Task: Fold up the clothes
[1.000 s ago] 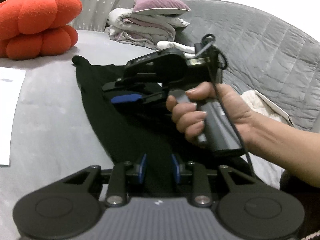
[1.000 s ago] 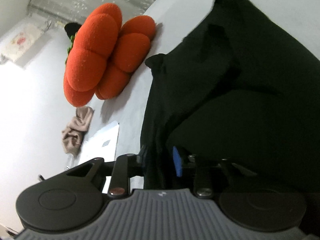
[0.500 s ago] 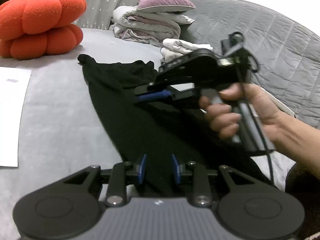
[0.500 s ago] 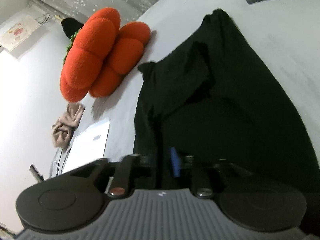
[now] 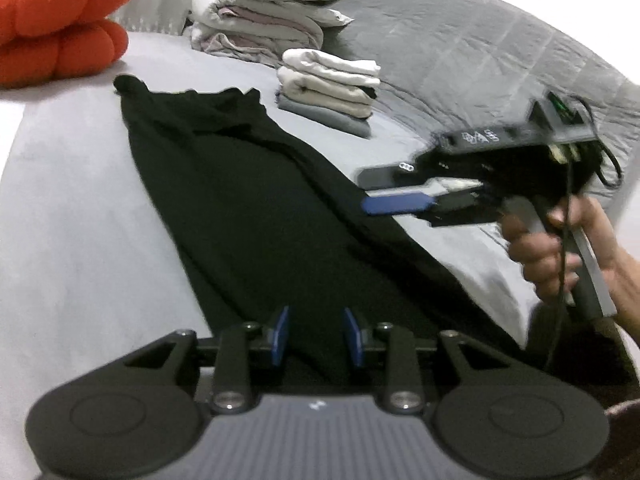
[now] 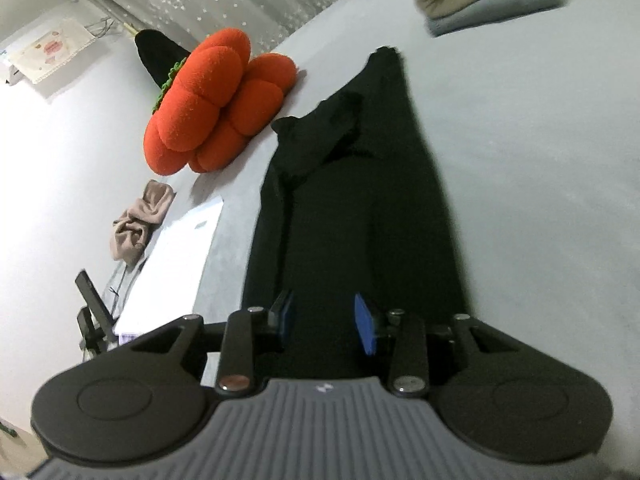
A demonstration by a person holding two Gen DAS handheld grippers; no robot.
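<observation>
Black garment lying long on the bed, running toward 12 from us

Our left hand-held gripper [image 5: 314,336] sits at its near hem, jaws narrow, holding nothing; the right hand-held gripper [image 5: 394,204] hovers at 3, part-open, empty. Black garment [image 5: 248,200] stretches toward 11.

black garment [image 5: 248,208]: long, narrow, folded lengthwise; lies flat on grey bed surface [image 5: 80,240], widening toward the cameras; far end bunched and creased, a small point sticking out.
</observation>
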